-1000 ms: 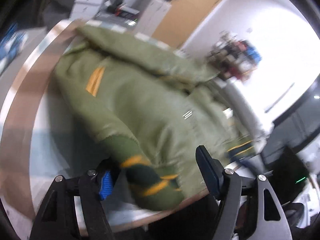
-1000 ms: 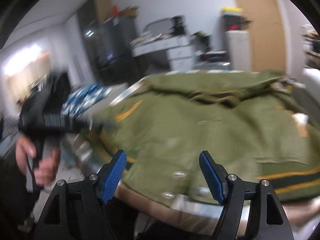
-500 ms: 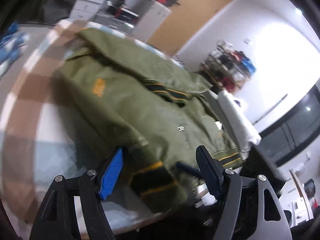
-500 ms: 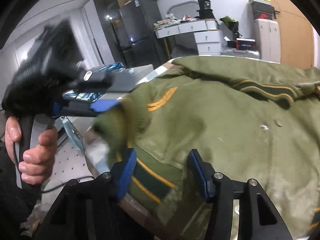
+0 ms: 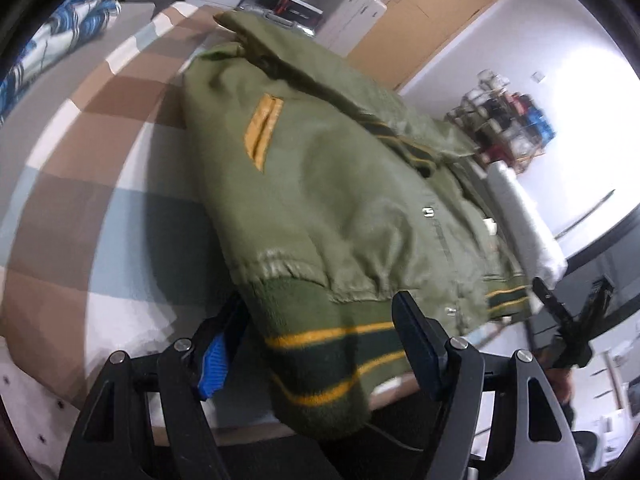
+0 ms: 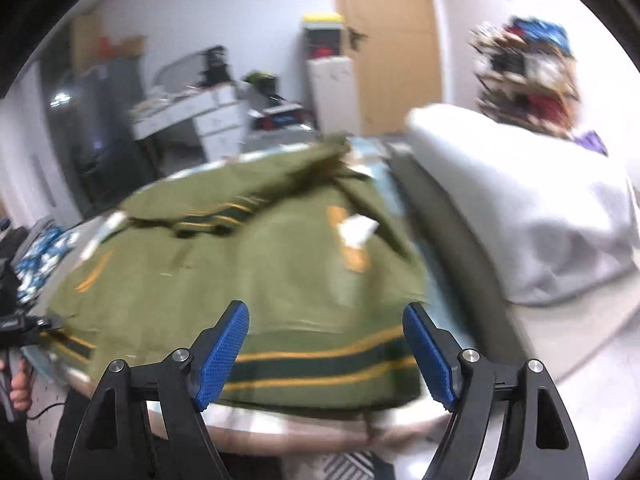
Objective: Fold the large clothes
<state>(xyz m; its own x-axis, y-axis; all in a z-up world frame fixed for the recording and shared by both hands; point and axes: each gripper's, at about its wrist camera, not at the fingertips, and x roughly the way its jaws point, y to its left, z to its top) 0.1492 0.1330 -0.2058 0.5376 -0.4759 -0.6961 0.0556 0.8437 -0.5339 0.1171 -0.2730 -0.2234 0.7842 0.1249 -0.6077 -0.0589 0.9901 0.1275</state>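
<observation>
An olive green bomber jacket [image 5: 340, 200] with yellow stripes lies spread on the checked cover [image 5: 80, 160]. My left gripper [image 5: 314, 354] is shut on the jacket's ribbed hem [image 5: 328, 368] at its near left corner, and the thick band fills the gap between the fingers. In the right wrist view the jacket [image 6: 260, 272] lies ahead and the left gripper [image 6: 44, 324] shows at that corner. My right gripper [image 6: 326, 344] hovers over the hem's right part [image 6: 320, 364]. Its jaws are opening and the pads touch nothing.
A white rolled pillow [image 6: 520, 208] lies along the jacket's right side. Blue and white cloth [image 5: 60, 32] sits beyond the cover's far left edge. White drawers [image 6: 212, 120], a cluttered shelf [image 6: 528, 68] and a wooden door [image 6: 384, 40] stand behind. A hand [image 6: 20, 392] holds the left gripper's handle.
The right gripper swung right along the hem, away from the left corner, narrowing and then widening its jaws. The left gripper sank a little with the hem corner still between its fingers.
</observation>
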